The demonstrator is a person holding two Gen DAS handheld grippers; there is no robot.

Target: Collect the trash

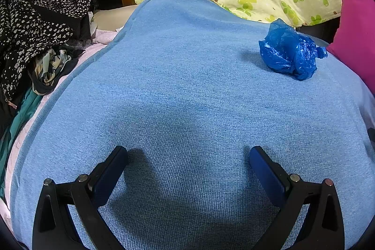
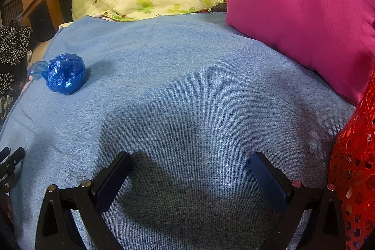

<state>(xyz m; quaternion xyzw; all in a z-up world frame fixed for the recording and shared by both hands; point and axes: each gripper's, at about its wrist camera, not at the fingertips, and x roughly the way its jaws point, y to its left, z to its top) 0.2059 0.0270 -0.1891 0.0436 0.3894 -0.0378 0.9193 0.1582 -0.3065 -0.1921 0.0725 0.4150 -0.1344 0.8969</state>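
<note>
Both hand-held grippers, the left gripper (image 1: 188, 152) and the right gripper (image 2: 191, 158), hover with jaws spread wide and empty over the blue blanket (image 1: 187, 86). The crumpled blue plastic bag (image 1: 289, 50), the only trash in view, lies well ahead on the blanket near the pink pillow (image 1: 356, 34); a good grasp would probably straddle the wad's bulk, not its loose tail. The red mesh basket (image 2: 356, 156) stands at the right edge, a likely bin, and nothing blocks the approach.
</note>
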